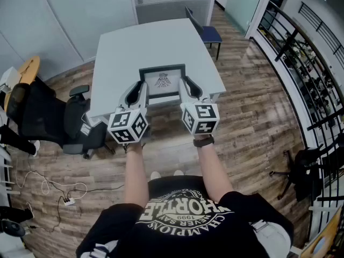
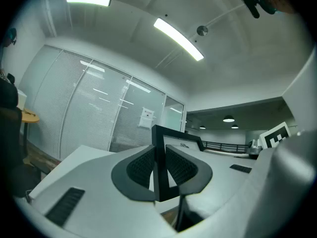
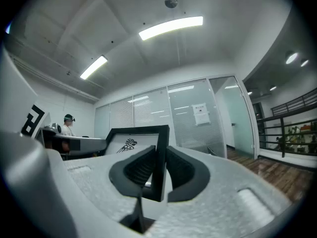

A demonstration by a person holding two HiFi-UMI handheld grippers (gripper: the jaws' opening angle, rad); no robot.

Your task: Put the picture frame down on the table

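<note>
Picture frame [image 1: 162,82], black with a white inner border and a small bird emblem [image 1: 163,80], is held between the two grippers above the near part of the grey tabletop [image 1: 156,42], close to its front edge. We see its long axis running side to side, from one gripper to the other. The emblem reads upright from the head view, so the top edge points away from the person and the face is turned up toward the head camera. The left gripper [image 1: 141,93] is closed on the frame's left side bar, which stands edge-on between the two dark pads in the left gripper view. The right gripper [image 1: 188,87] is clamped the same way on the right side bar, and in its view we look across the printed face at a slant. In the head view the grippers cover both lower corners of the frame, and we cannot tell whether its bottom edge touches the tabletop or is just above it. A blue chair [image 1: 209,34] stands at the far corner of the tabletop, and a black office chair [image 1: 48,117] stands to the left on the wooden floor [image 1: 258,106].
</note>
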